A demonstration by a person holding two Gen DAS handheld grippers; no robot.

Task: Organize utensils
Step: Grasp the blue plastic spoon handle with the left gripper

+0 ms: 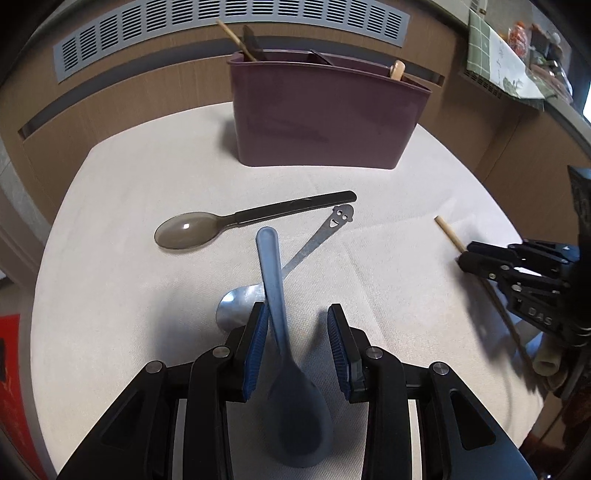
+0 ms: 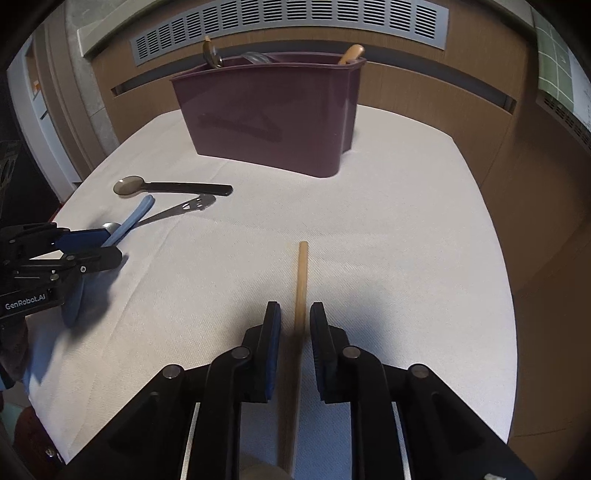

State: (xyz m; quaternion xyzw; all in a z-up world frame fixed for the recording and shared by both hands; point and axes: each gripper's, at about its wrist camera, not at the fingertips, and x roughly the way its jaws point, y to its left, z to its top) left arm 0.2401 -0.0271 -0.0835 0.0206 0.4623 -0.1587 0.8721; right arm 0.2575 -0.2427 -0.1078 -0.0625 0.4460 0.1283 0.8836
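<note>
A pale blue spoon (image 1: 271, 266) lies on the white cloth between the fingers of my left gripper (image 1: 297, 310), its handle close to the left pad (image 1: 258, 332) and a wide gap to the right pad; the gripper is open. The blue spoon crosses a metal spoon (image 1: 314, 243) with a smiley handle. A dark spoon with a black handle (image 1: 184, 232) lies just beyond. My right gripper (image 2: 295, 308) is open astride a wooden stick (image 2: 302, 273), with a gap on each side. A purple utensil holder (image 2: 273, 118) stands at the table's far side with a few utensils in it.
The round table (image 1: 129, 184) ends close behind the holder, in front of a wood-panelled wall with a grey vent grille (image 2: 288, 18). A shelf with a green checked cloth (image 1: 487, 55) is at the far right. Open cloth lies between the two grippers.
</note>
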